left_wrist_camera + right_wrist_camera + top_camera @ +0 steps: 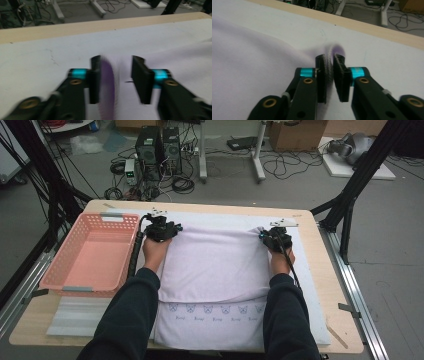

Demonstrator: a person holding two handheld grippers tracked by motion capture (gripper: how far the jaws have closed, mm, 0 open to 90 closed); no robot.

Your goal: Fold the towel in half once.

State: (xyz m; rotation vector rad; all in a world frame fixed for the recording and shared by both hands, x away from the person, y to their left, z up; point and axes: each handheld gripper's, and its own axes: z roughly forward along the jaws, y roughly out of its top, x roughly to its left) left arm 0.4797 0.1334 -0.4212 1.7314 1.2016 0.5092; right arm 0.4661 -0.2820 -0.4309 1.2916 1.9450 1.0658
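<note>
On the counter (320, 320), the lilac cloth (215, 265) lies beside the pink basket (90, 255). Your left gripper (116, 80) has its fingers apart around the cloth's corner; your right gripper (330, 75) has its fingers nearly together, its edge between them.

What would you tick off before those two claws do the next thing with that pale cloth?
1. Left claw free of the cloth: ok, jaws stand apart with a loose fold between them.
2. Right claw free of the cloth: cannot tell, a bunched corner sits in the narrow gap.
3. Folded layer lying flat: ok, apart from that raised corner.
4. Printed hem at the near edge uncovered: ok.
5. Pink basket ready to the left: ok.
</note>
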